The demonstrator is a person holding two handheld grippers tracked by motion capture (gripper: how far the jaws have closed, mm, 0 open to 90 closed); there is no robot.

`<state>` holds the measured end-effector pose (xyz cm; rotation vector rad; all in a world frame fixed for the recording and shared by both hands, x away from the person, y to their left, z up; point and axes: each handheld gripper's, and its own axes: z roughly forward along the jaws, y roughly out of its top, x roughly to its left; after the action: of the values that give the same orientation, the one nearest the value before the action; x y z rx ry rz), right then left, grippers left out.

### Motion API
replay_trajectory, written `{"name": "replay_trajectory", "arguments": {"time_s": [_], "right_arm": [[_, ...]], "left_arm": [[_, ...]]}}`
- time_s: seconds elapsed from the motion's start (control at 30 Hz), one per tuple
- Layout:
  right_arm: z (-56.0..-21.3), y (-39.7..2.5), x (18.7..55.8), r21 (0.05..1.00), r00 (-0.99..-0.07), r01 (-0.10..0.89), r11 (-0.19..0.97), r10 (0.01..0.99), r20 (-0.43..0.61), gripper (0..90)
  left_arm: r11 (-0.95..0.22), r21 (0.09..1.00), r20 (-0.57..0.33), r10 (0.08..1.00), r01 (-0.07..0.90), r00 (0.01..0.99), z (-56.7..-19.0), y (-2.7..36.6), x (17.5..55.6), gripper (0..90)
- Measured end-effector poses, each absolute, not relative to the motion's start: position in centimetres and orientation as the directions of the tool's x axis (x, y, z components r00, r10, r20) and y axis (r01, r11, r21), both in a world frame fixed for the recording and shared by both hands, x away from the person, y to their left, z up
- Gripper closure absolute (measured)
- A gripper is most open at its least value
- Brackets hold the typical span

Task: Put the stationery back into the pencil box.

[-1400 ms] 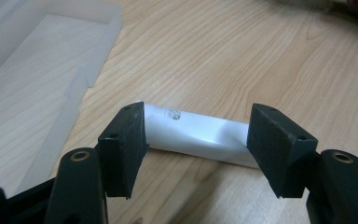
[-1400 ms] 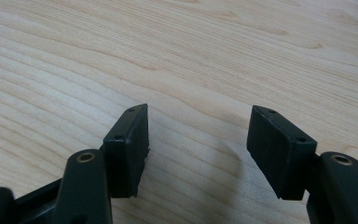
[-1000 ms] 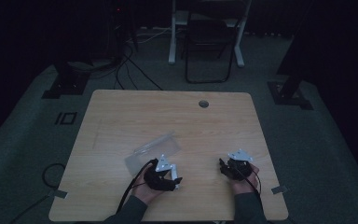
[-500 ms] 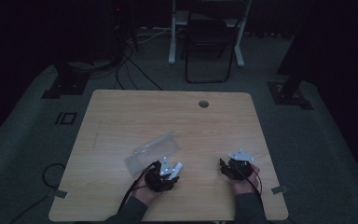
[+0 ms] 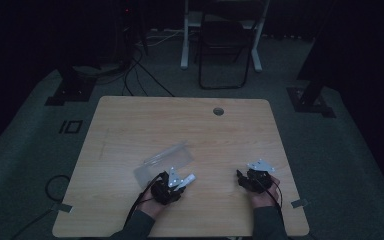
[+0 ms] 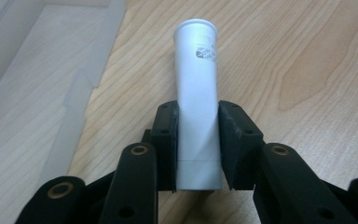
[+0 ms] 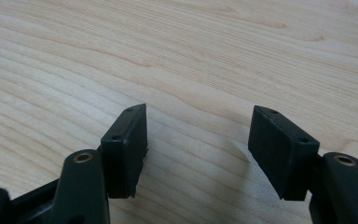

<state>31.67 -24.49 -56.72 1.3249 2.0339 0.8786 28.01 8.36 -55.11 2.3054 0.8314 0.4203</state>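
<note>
A white tube [image 6: 196, 88] with small black print near its rimmed far end sticks out between my left gripper's [image 6: 197, 140] jaws, which are shut on its lower half. In the high view the white tube [image 5: 187, 179] points right and away from the left gripper [image 5: 172, 184], near the table's front, left of centre. My right gripper [image 7: 198, 147] stands open over bare wood, nothing between its jaws. The right gripper [image 5: 245, 179] sits at the front right in the high view, held by a hand.
A clear plastic box with its lid [image 5: 166, 161] lies just beyond the left gripper; its translucent edge [image 6: 42, 79] lies left of the tube. The wooden table [image 5: 180, 125] has a round cable hole [image 5: 218, 111] at the back. A chair [image 5: 225, 45] stands beyond the table.
The left gripper has turned a little with the white tube, which now points more to the right. The right gripper has stayed where it was.
</note>
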Motion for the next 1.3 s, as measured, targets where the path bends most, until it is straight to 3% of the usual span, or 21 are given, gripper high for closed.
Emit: {"name": "replay_trajectory", "arguments": {"time_s": [0.43, 1.3], "right_arm": [[-56.7, -24.9, 31.9, 0.764, -0.354, 0.590, 0.260, 0.934, -0.044, 37.1], [-56.7, -24.9, 31.9, 0.765, -0.358, 0.585, 0.268, 0.932, -0.052, 37.2]], "left_arm": [[-0.600, 0.675, 0.097, 0.648, 0.428, 0.756, -54.7, 9.5, 28.3, 70.7], [-0.617, 0.719, 0.161, 0.596, 0.320, 0.787, -52.0, 9.3, 27.0, 70.9]]}}
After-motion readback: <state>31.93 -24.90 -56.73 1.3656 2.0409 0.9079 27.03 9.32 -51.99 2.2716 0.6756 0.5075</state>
